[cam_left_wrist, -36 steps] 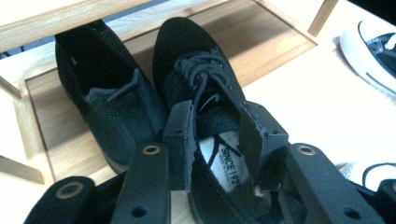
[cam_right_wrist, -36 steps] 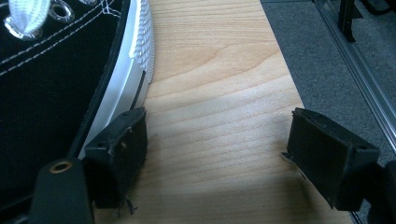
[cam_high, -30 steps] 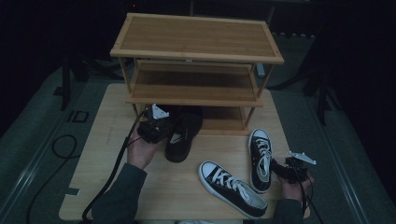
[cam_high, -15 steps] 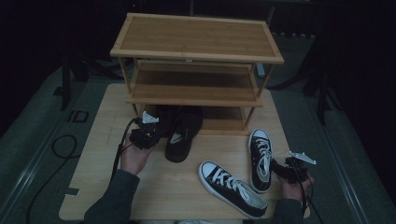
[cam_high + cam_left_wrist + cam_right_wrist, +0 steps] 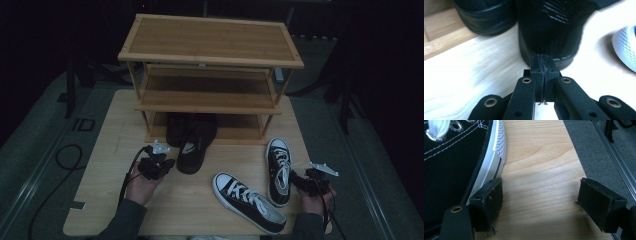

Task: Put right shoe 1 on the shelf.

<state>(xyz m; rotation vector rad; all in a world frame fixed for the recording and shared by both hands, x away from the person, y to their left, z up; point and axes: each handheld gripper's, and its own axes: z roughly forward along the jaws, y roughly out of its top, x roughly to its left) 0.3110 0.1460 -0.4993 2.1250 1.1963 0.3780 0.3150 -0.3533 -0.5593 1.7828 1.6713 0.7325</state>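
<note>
A black shoe lies half out from under the bamboo rack, and its mate sits on the bottom shelf beside it. My left gripper rests low on the table just left of the outer black shoe, its jaws shut with nothing between them. In the left gripper view my left gripper points at that black shoe's heel. Two black-and-white sneakers lie at the front right. My right gripper stands open beside a sneaker's white sole, holding nothing.
The wooden table carries the three-tier rack at its far side. Grey floor drops away past the table's right edge. A black cable loops on the floor at the left. Bare tabletop lies between my hands.
My left hand has drawn back from the black shoes by the rack, toward the near left and lower. The shoes stay put. My right hand has kept still.
</note>
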